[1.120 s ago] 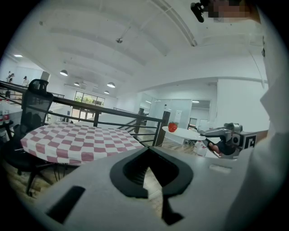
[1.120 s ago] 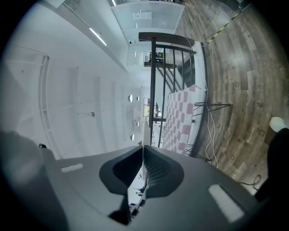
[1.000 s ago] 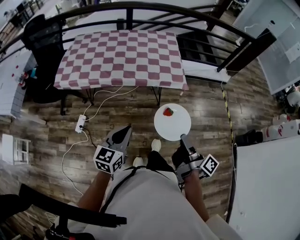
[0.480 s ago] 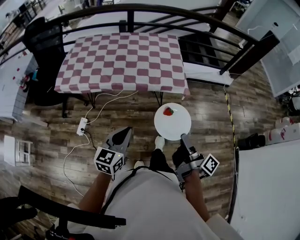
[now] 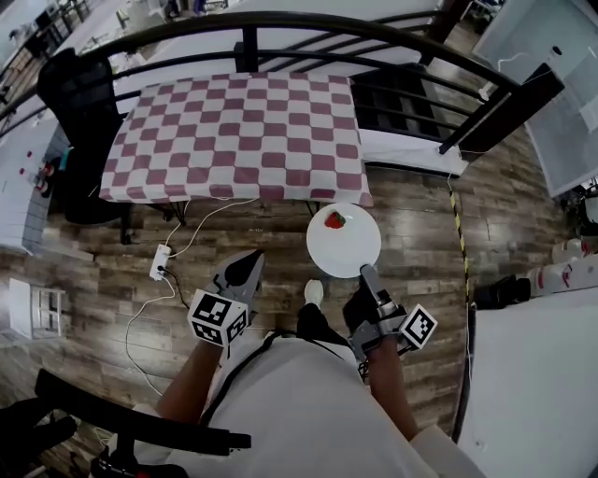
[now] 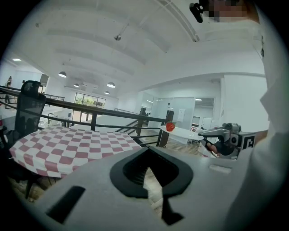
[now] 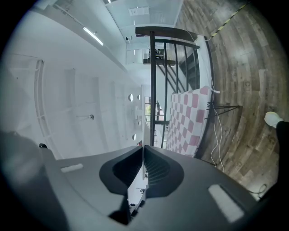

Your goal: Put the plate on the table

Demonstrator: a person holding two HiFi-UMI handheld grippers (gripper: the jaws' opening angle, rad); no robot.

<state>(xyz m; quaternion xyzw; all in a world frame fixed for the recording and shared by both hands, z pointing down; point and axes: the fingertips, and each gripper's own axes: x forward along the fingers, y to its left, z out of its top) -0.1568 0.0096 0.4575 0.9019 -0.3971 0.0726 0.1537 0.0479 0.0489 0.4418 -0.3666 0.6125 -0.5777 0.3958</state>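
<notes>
A round white plate (image 5: pixel 344 247) with a red strawberry (image 5: pixel 334 221) on it hangs level over the wooden floor, just short of the front edge of the table with the red and white checked cloth (image 5: pixel 234 131). My right gripper (image 5: pixel 366 274) is shut on the plate's near rim. In the right gripper view the plate (image 7: pixel 137 187) shows edge-on between the jaws of the right gripper (image 7: pixel 142 146). My left gripper (image 5: pixel 254 254) is beside it at the left, shut and empty. The left gripper view shows the left gripper (image 6: pixel 145 148), the table (image 6: pixel 67 146), the plate (image 6: pixel 187 132) and the strawberry (image 6: pixel 170 127).
A black railing (image 5: pixel 280 23) curves behind the table, with stairs beyond it at the right. A black chair (image 5: pixel 79 93) stands at the table's left. A power strip (image 5: pixel 159 263) with white cables lies on the floor under the table's front. A white surface (image 5: pixel 533 373) lies at the right.
The table's front edge has drawn nearer to the plate as the person stepped toward it. Both grippers keep their pose, and the plate with the strawberry stays in the right gripper.
</notes>
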